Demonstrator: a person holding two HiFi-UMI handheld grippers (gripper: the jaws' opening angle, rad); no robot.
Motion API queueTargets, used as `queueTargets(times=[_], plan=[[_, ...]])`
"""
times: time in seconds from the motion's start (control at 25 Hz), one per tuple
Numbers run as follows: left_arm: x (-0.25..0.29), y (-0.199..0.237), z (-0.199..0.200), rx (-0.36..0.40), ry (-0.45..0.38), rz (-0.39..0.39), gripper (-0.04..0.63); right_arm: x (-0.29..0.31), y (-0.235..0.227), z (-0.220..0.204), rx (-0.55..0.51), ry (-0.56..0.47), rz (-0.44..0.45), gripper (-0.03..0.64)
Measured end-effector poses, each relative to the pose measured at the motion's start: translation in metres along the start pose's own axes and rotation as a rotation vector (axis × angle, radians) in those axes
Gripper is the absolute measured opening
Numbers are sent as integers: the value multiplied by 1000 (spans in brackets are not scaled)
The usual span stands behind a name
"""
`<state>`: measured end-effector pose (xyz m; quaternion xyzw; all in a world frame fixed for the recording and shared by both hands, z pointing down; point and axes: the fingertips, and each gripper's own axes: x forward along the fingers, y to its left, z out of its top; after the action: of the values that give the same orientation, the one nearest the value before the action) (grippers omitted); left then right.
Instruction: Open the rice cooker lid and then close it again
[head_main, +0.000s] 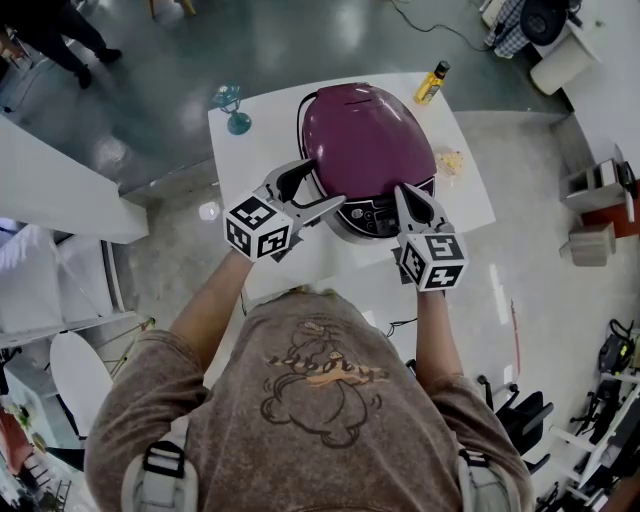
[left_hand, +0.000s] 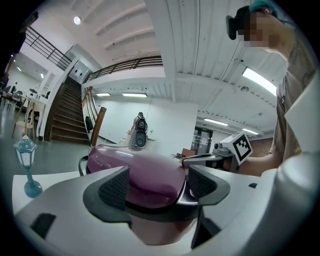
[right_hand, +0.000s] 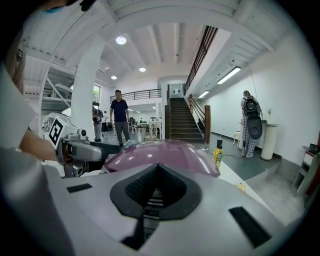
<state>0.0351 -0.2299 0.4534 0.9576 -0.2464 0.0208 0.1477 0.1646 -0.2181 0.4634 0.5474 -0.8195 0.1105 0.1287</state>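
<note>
- On the white surface (head_main: 250, 140): rice cooker (head_main: 345, 226) stands mid-table, purple lid (head_main: 365, 135) down and seated, control panel (head_main: 377, 215) towards the person.
- Left hand-held gripper (head_main: 318, 188): jaws wide apart, straddling the lid's front-left rim and gripping nothing. Its own view shows the purple dome between the pads (left_hand: 116, 186).
- Right hand-held gripper (head_main: 406, 195): jaws pressed together, empty, tip at the cooker's front-right edge just beside the panel.
- Judgement: opening not yet begun. Cannot locate the release latch.
- Risk 1: left jaws closing on the smooth curved dome would probably slide off with no lift.
- Risk 2: pulling up before the latch frees could tip or drag the whole cooker towards the yellow bottle (head_main: 432, 83) or the blue lamp ornament (head_main: 232, 105).
- Risk 3: the right tip may press a panel button instead of the latch.
</note>
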Motion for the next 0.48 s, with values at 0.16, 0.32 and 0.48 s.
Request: queueTargets(times=[0.16, 0.32, 0.48], plan=[[-1, -1, 1, 3, 0, 3, 367, 0, 1, 0, -7, 8, -1, 5], [0, 0, -1, 0, 0, 8, 367, 2, 1, -3, -23, 24, -4, 5], [0, 1, -1, -11, -2, 15, 365, 2, 1, -4, -30, 37, -2, 5]])
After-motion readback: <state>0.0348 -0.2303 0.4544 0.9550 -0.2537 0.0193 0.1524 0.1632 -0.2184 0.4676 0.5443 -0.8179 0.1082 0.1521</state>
